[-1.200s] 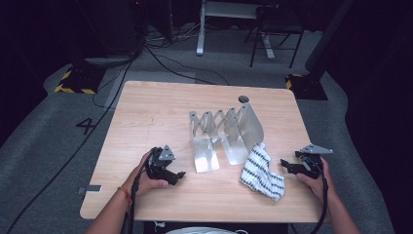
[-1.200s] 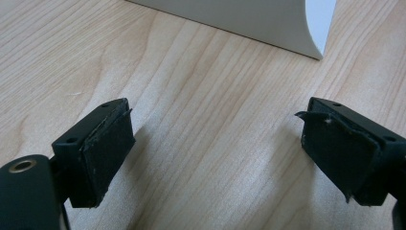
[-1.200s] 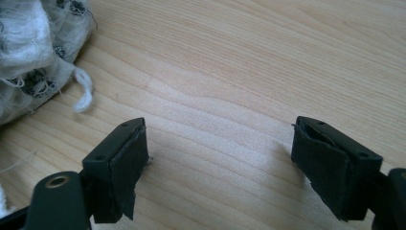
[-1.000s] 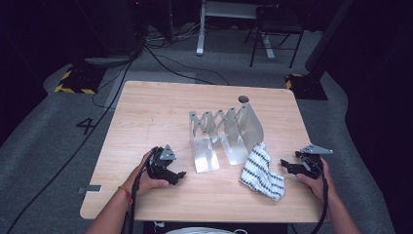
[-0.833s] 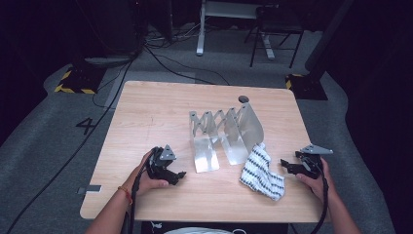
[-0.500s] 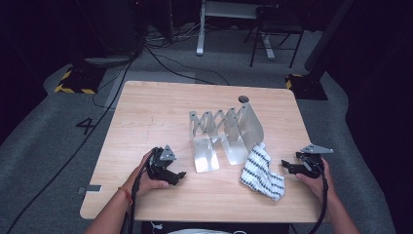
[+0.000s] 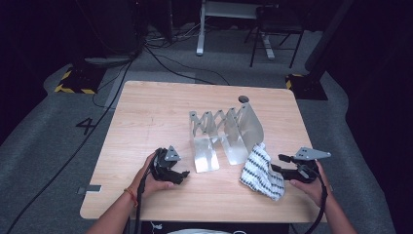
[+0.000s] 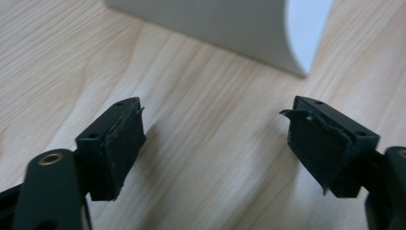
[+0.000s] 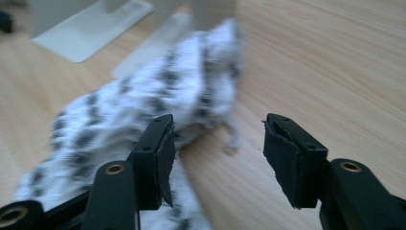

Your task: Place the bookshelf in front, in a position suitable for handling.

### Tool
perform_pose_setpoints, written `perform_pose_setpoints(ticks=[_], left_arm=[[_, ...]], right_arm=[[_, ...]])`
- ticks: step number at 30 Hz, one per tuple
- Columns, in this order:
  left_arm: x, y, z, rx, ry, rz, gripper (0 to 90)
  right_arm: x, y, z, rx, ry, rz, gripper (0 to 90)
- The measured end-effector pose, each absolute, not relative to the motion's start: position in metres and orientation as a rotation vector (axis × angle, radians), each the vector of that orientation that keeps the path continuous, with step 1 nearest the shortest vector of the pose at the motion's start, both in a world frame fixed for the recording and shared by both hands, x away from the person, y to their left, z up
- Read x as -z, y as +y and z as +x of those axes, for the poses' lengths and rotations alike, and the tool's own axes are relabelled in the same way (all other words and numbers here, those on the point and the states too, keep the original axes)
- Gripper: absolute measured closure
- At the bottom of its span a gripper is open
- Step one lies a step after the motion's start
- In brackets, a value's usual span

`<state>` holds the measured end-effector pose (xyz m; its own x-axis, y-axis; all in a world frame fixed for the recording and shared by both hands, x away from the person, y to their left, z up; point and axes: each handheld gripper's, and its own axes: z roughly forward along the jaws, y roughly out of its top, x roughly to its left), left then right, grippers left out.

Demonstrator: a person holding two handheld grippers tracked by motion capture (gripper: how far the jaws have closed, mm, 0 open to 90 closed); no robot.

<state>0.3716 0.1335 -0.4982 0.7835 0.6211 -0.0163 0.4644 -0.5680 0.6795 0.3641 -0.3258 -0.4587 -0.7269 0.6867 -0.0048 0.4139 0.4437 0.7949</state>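
Cloth [image 7: 262, 171]: white fabric with dark spots or stripes, crumpled in a loose heap; lies on the table in the lower right of the high view, its upper edge touching the foot of the metal rack.
Right gripper [image 7: 283, 164]: jaws spread, empty; in the right gripper view [image 9: 218, 153] the left jaw lies against the cloth's edge, the right jaw over bare wood.
Left gripper [image 7: 181, 174]: lower left of centre, held low over the table; jaws spread wide over bare wood [image 8: 213, 139], nothing between them.
Metal rack [image 7: 225, 136]: accordion-style, grey metal plates, centre of the table, between the two grippers; a plate corner shows at the top of the left gripper view.
Table [image 7: 146, 117]: light wood.
Dark round hole or disc [image 7: 243, 99]: behind the rack; which of the two, cannot tell.
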Motion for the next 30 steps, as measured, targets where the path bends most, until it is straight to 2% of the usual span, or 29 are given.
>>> perform_pose_setpoints(ticks=[11,17,26,30], left_arm=[[0.466,0.109,0.361,-0.486,0.813,2.107,21.9],[0.461,0.106,0.371,-0.472,0.870,2.093,21.4],[0.453,0.088,0.383,-0.511,0.896,2.035,21.0],[0.452,0.079,0.386,-0.540,0.914,2.023,17.2]], right_arm=[[0.465,-0.302,0.356,-1.152,2.486,0.877,40.6],[0.489,-0.289,0.360,-0.941,2.586,0.865,38.0],[0.489,-0.314,0.366,-0.925,2.580,0.940,35.1],[0.488,-0.327,0.370,-0.901,2.545,0.991,31.3]])
